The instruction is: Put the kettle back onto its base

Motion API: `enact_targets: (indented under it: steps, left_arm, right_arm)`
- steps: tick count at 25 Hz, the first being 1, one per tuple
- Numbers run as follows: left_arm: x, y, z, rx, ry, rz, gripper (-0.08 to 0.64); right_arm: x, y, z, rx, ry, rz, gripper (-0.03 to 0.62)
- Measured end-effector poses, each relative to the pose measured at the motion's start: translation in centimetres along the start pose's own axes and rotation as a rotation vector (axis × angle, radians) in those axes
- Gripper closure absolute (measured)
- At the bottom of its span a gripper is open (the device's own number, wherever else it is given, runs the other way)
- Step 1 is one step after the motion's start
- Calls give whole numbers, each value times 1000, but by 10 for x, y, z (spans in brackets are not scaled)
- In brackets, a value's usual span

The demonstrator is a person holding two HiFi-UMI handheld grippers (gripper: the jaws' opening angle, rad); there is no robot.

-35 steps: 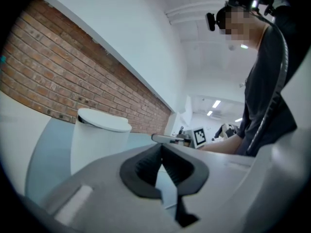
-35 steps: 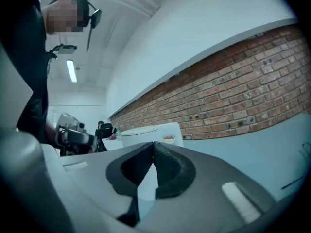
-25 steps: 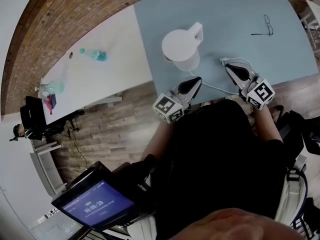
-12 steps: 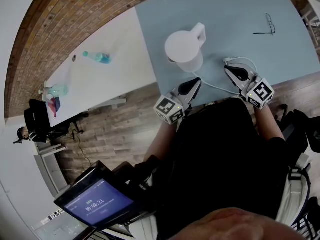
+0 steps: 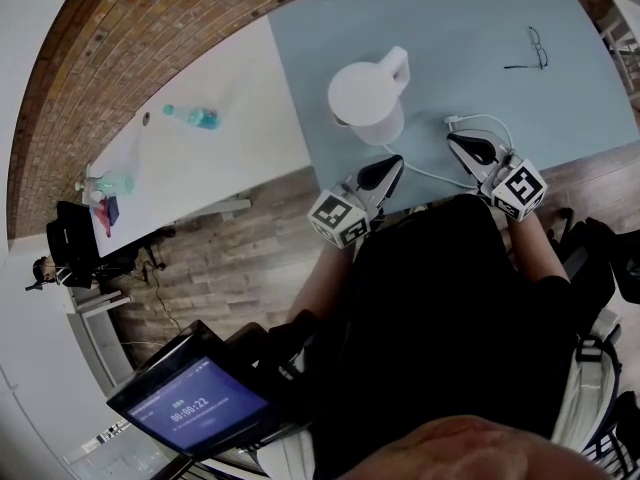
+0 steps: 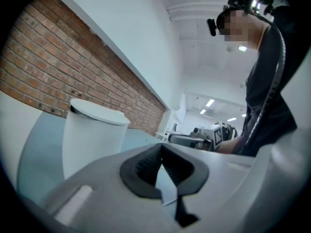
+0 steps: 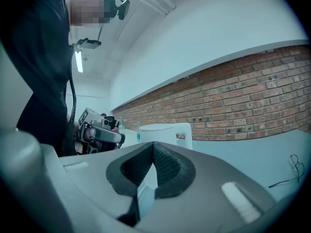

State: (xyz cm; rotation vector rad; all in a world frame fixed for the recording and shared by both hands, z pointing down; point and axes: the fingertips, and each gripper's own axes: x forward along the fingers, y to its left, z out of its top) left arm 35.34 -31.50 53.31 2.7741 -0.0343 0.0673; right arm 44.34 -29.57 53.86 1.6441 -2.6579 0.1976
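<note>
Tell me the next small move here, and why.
I'd probably just draw both away: the cord runs under the kettle and no separate base shows, so it looks seated already. The left gripper and right gripper are shut, empty, short of it.

Left claw (image 5: 392, 163) and right claw (image 5: 460, 140) both point level, jaws closed and empty.

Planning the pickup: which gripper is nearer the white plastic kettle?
Left. The left gripper sits just off the near side of the white plastic kettle; the right gripper is farther off to its right.
</note>
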Motion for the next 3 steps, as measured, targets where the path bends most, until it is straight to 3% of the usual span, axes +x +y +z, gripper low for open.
enact_targets:
  steps: [3]
  left_arm:
    - [1, 2, 4, 3, -1, -4, 558]
  right_arm:
    - [2, -2, 1, -5, 2, -8, 589]
